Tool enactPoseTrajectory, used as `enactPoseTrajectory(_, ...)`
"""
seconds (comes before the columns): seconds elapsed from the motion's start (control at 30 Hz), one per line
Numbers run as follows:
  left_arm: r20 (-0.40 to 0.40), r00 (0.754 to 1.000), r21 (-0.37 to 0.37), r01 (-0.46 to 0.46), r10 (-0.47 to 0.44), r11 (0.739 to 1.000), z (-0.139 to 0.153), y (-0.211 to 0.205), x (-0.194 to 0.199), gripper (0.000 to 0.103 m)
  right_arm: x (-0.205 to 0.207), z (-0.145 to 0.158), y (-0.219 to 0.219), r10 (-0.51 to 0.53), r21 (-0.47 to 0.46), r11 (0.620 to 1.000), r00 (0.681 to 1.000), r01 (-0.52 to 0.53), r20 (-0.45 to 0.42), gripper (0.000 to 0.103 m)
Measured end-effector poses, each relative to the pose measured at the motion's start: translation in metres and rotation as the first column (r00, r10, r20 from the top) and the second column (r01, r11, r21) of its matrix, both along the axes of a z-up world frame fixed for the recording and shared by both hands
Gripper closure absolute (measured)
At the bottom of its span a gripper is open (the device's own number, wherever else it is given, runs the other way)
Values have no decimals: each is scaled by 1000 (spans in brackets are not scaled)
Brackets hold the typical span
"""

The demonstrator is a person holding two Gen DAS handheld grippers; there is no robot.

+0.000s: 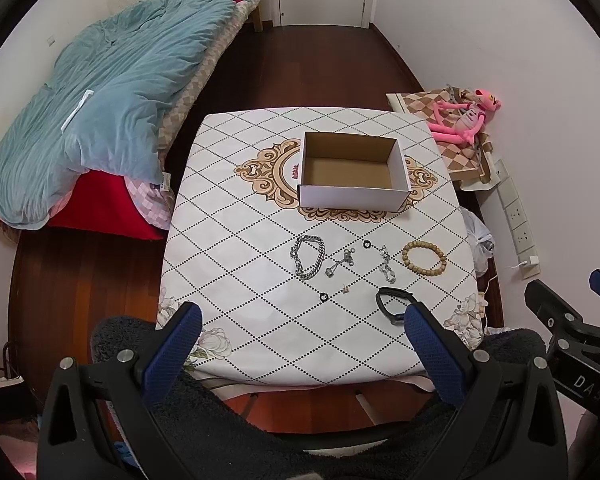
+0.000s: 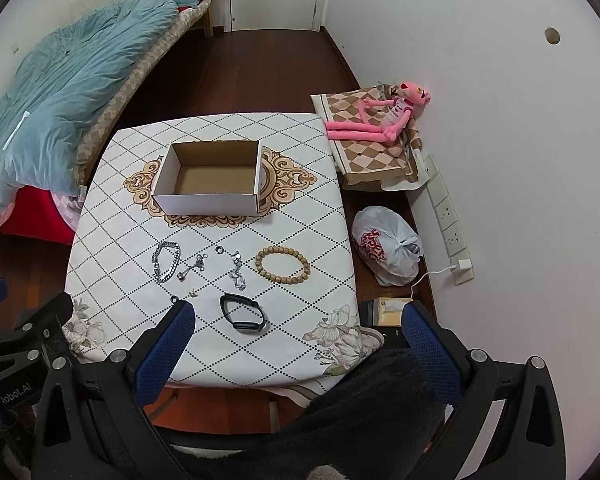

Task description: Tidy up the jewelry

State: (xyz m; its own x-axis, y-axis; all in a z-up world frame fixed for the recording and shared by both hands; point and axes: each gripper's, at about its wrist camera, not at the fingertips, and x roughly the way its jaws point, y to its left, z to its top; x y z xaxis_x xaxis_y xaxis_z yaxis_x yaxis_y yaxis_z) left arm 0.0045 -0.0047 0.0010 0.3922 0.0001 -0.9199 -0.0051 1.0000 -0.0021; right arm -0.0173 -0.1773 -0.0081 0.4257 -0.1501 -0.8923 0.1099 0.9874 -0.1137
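**Jewelry laid out in a row, box waiting empty, both grippers held back**

The table carries a white cardboard box at its middle, toward the far edge, sitting open-topped with nothing visible inside; it is probably the place the pieces are meant to go. Between the box and the near edge the jewelry lies spread apart, each piece clear of its neighbours, which should let two fingers close on one without catching another. From the left: a heavy silver chain bracelet, a small silver charm piece, a thin silver chain, and a wooden bead bracelet nearest the right edge. A small dark ring lies between the charm and the thin chain; a second dark ring and a tiny earring-like item, too small to identify surely, lie closer to the near edge. A black band lies by the near edge, right of centre

The left gripper hangs above the near edge with its blue fingers wide apart and nothing between them. The right gripper is likewise spread and empty, over the near right corner. Neither touches any piece, so sorting looks not yet begun. The black band is nearest to both and seems the easiest first pick; the thin chains lie flat and may slip from the pads
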Motion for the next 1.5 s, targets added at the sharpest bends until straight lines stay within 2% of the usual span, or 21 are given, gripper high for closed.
enactPoseTrajectory(1.5, 24, 1000, -6, -1, 1, 1000, 15, -4, 0, 0, -2, 14, 3, 11, -10, 1000, 1000, -11, 25, 0)
